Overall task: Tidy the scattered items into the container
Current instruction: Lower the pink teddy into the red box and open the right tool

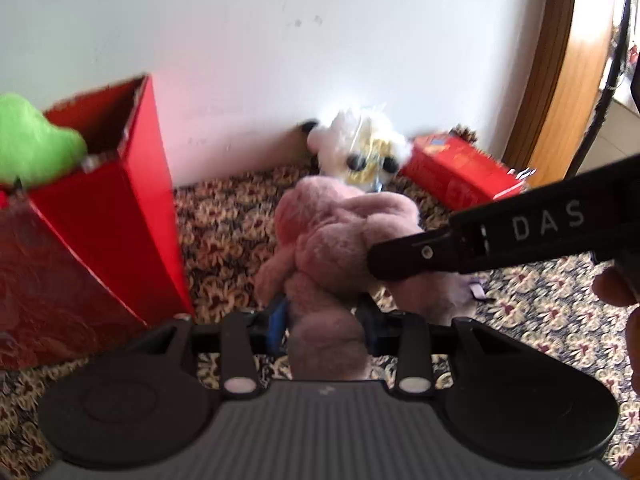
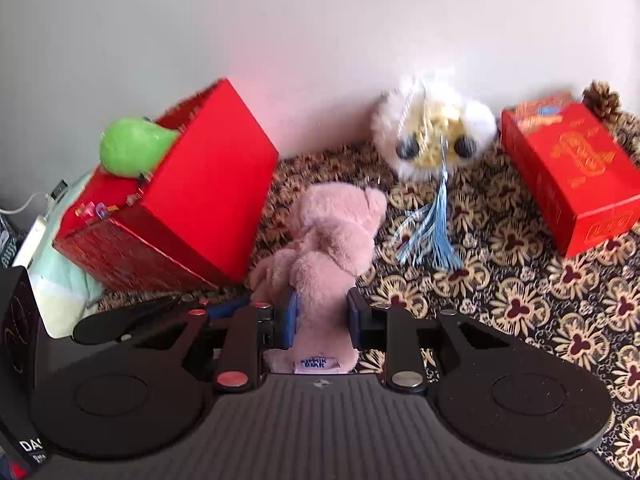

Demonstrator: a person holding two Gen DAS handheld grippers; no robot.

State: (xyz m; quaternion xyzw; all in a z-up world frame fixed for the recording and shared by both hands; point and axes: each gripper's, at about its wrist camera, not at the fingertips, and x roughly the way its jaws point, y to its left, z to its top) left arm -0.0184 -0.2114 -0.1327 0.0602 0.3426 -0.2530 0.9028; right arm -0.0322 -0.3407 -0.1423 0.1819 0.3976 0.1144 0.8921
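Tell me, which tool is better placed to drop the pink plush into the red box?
Probably the left tool. It and the right tool both clamp the pink plush, but the red box stands on the left tool's side.

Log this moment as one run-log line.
phase: carrying | left gripper: shut on pink plush toy | right gripper: shut on pink plush toy | red container: holds green plush
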